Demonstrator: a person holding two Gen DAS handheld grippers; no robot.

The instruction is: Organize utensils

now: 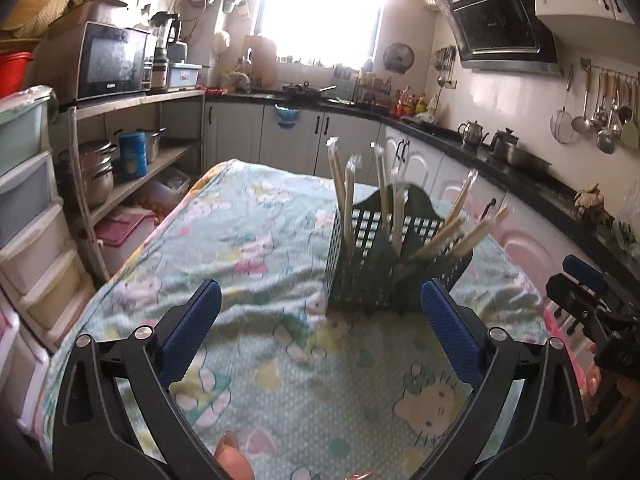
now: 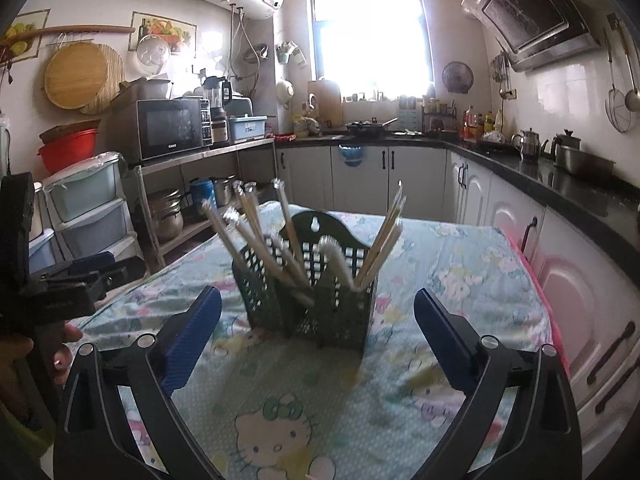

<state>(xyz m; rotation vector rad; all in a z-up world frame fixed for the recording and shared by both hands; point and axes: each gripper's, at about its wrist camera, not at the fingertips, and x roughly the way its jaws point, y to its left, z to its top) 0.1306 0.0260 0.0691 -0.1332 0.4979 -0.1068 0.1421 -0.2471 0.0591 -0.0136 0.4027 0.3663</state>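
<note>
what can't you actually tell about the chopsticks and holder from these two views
- Lower ends of the wrapped chopsticks: hidden inside the green holder, both views.
- Exact chopstick count: blurred and overlapping, both views.
- Whether any utensil lies behind the holder: blocked by it.
- Right gripper: cut by the left view's edge.

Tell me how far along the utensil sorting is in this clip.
Looks nearly finished. Wrapped chopsticks stand in the green basket on the tablecloth. The left claw and right claw are both open and empty. No loose utensils show on the cloth, so little seems left.
</note>
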